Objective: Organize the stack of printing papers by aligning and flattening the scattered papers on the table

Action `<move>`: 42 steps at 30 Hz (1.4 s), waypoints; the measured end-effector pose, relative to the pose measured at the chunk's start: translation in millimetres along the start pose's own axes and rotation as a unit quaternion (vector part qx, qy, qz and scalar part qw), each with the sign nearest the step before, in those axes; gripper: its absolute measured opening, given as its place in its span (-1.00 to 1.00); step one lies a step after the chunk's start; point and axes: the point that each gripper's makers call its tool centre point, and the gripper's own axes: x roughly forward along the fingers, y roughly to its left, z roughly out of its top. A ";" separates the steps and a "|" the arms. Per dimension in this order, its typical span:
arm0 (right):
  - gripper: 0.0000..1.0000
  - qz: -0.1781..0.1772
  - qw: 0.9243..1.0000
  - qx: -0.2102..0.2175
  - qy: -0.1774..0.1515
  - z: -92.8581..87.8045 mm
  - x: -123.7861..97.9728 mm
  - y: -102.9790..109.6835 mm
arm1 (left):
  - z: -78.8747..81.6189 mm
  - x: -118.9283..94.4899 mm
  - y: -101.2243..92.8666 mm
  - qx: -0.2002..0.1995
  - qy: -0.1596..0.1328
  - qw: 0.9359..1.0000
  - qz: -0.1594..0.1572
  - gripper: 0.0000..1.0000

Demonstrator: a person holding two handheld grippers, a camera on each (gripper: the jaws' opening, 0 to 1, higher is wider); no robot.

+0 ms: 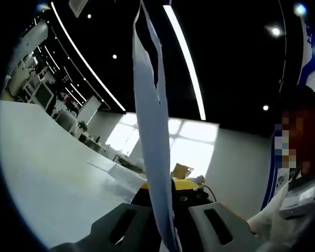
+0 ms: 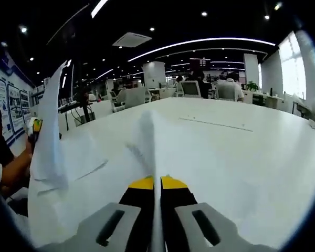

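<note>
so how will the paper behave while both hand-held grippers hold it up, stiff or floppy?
Probably floppy: the paper bows and creases between the right hand-held gripper and the far raised edge. Likely light: a thin edge pinch in the left hand-held gripper holds it upright. It may crease easily.

**R gripper pinching paper edge**

Right gripper [image 2: 157,194], btm centre: yellow-tipped jaws closed on paper sheet [image 2: 149,136], which rises up-frame w/ a crease. White bench [image 2: 241,142] spreads behind. Second sheet [image 2: 50,131] stands upright at left.

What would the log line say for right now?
left gripper: shut on paper | right gripper: shut on paper | paper: lifted above table
</note>
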 end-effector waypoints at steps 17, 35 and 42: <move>-1.00 -0.031 0.998 0.054 -0.008 28.9 -23.9 7.8 | 3.2 -2.1 14.5 -0.006 -0.007 0.999 0.032 -0.88; -1.00 -0.048 0.997 0.054 -0.031 87.2 -52.2 32.1 | -0.3 0.1 18.9 0.010 0.000 0.998 0.056 -0.88; -1.00 -0.044 0.995 0.077 -0.050 91.6 -57.5 26.9 | 1.5 -0.2 22.8 0.000 -0.004 0.998 0.061 -0.88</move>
